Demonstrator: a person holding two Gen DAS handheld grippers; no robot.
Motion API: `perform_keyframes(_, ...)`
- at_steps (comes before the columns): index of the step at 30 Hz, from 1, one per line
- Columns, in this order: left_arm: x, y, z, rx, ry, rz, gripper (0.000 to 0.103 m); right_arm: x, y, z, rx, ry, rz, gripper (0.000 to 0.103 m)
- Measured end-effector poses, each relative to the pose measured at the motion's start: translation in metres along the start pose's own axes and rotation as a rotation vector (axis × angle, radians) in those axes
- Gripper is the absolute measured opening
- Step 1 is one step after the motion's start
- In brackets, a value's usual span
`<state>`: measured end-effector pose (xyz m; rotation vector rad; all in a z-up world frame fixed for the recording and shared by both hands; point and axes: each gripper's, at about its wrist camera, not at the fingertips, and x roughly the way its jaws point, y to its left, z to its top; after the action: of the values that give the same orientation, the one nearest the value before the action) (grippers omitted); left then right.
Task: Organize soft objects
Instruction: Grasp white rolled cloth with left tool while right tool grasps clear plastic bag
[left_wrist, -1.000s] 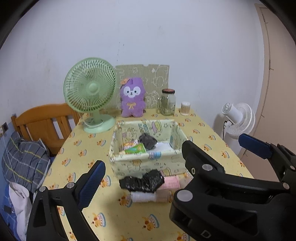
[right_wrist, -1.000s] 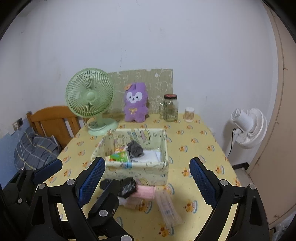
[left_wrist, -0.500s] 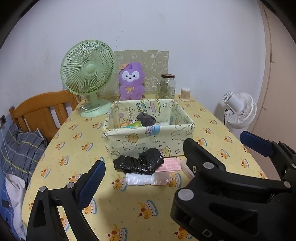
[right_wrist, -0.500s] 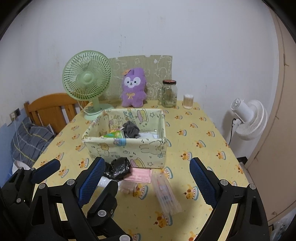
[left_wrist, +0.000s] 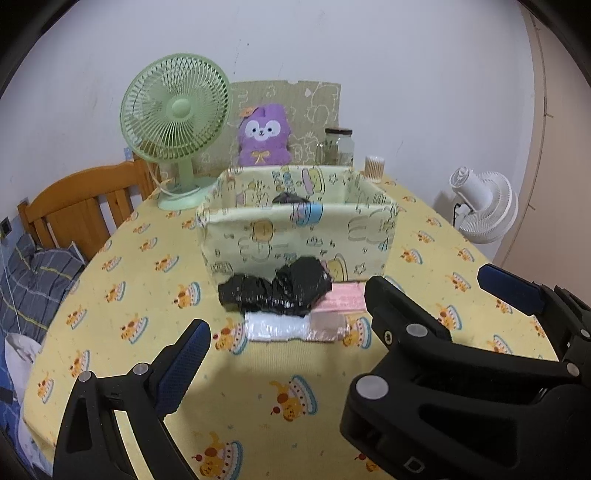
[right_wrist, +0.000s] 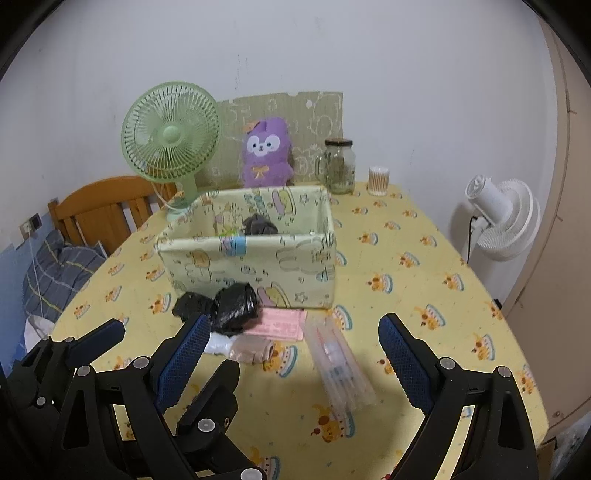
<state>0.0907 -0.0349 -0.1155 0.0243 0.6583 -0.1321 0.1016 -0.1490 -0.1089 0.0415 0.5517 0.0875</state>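
A crumpled black bag (left_wrist: 273, 291) lies on the yellow tablecloth against the front of a printed fabric box (left_wrist: 295, 236). Beside it are a pink flat packet (left_wrist: 343, 299) and a clear-wrapped white and beige pack (left_wrist: 291, 328). My left gripper (left_wrist: 295, 358) hovers open just short of them, its right finger hidden behind the other gripper. My right gripper (right_wrist: 295, 358) is open too, above a clear pack of tubes (right_wrist: 340, 365), with the black bag (right_wrist: 229, 306) at its left pad. The box (right_wrist: 251, 266) holds a dark grey bundle (right_wrist: 258, 225). A purple plush (right_wrist: 266, 155) sits behind.
A green desk fan (left_wrist: 173, 110), a glass jar (right_wrist: 338, 166) and a cup of swabs (right_wrist: 378, 181) stand at the table's back. A wooden chair (left_wrist: 74, 210) with plaid cloth is on the left, a white floor fan (right_wrist: 506, 218) on the right.
Both grippers have dropped lower and moved in toward the items in front of the box. Both stay open, and nothing on the table has moved.
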Motion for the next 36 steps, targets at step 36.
perform_keyframes(36, 0.060, -0.014, -0.027, -0.014, 0.190, 0.014, 0.098, 0.066, -0.032, -0.033, 0.020, 0.160, -0.025, 0.072)
